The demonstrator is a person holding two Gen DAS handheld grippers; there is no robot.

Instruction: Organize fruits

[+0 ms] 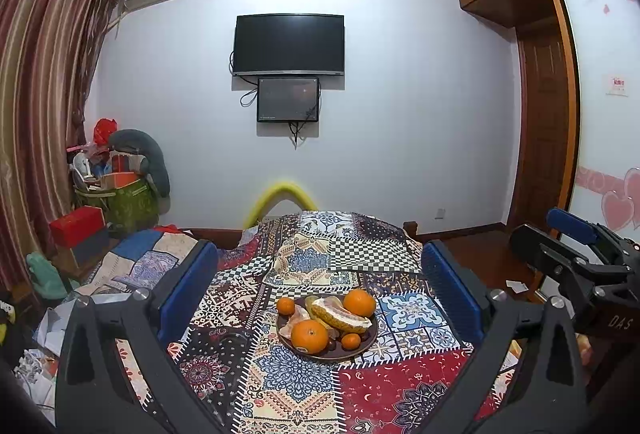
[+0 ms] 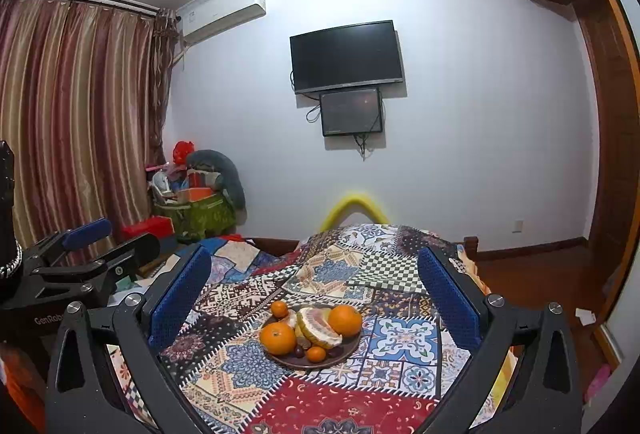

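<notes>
Already the fruits sit gathered on one dark plate (image 1: 362, 348) on the patchwork-covered tabletop (image 1: 400, 386): two large oranges (image 1: 309, 336), two small mandarins (image 1: 285, 306), a peeled pomelo wedge (image 1: 340, 316) and some dark small fruit too small to name. Such a heap fits a sorting that is finished as well as a pile waiting to be taken apart, and the pictures do not settle which.

Both tools hover above the near edge of the cloth, well clear of the plate. The left gripper (image 1: 320, 294) stands with its jaws spread wide and nothing between them; the right gripper (image 2: 314, 298) is likewise wide open and empty.

The plate lies straight ahead of both and lower, framed between each pair of blue pads (image 2: 180, 298). It sits almost centred for each, a touch left of centre in the right wrist view, so neither hand is clearly nearer. The pomelo wedge runs its long axis slantwise, from far left to near right, across the line of approach.
</notes>
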